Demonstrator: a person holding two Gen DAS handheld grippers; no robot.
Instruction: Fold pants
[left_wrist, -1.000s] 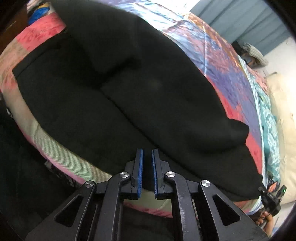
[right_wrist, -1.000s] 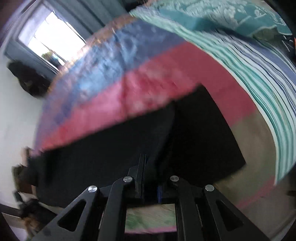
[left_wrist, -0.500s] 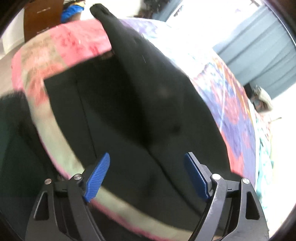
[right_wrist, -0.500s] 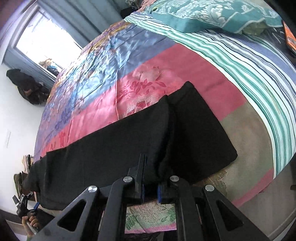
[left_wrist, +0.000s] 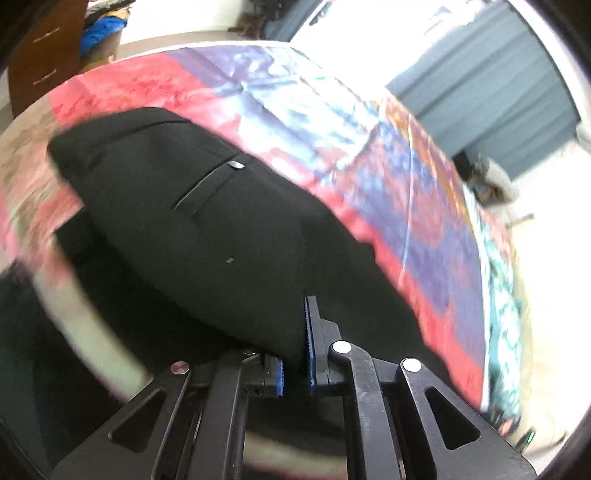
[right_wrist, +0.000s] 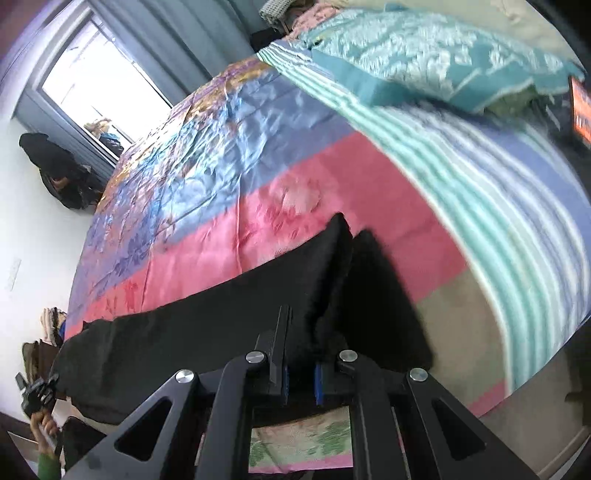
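Left claw: jaws have just closed, pinching a fold of the black pants near the zip pocket. Right claw: closed on the pants' other end. Both ends are gripped, likely to fold the garment lengthwise on the bed.
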